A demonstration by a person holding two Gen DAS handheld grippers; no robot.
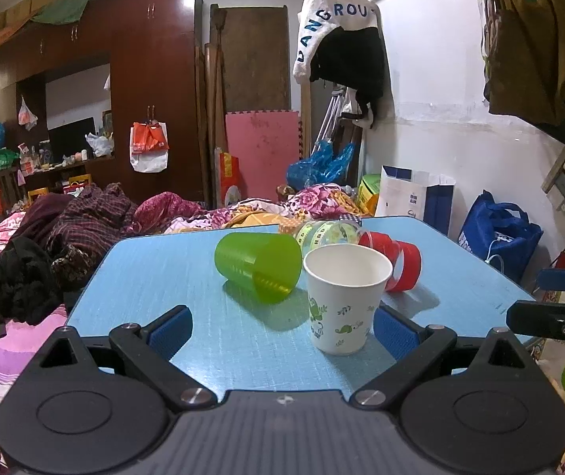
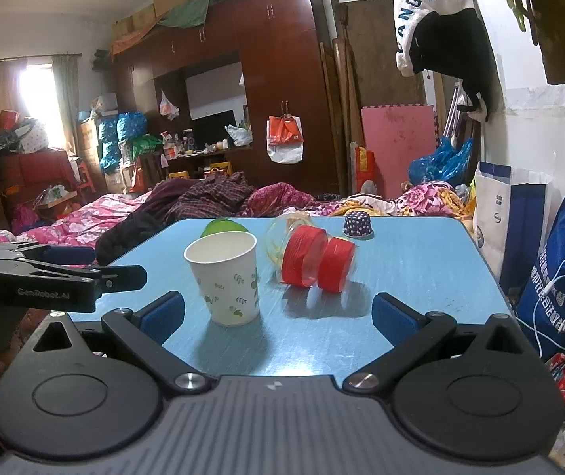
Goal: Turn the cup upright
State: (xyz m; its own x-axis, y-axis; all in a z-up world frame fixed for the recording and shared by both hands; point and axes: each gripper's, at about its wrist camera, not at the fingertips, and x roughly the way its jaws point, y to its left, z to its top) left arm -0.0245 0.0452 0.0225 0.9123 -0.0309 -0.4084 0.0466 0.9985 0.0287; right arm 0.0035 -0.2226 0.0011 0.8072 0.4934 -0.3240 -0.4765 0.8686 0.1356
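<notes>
A white paper cup (image 1: 343,299) with green leaf prints stands upright on the blue table (image 1: 155,277); it also shows in the right wrist view (image 2: 227,277). A green plastic cup (image 1: 258,265) lies on its side beside it, mouth toward me. A clear cup with red bands (image 2: 312,263) lies on its side too. My left gripper (image 1: 282,332) is open, its right pad close to the paper cup. My right gripper (image 2: 278,316) is open and empty, near the table's front edge.
A small dark polka-dot cup (image 2: 358,225) stands mouth down at the table's far edge. A bed with heaped clothes (image 1: 84,217) lies beyond the table. Bags (image 2: 551,277) stand by the wall on the right.
</notes>
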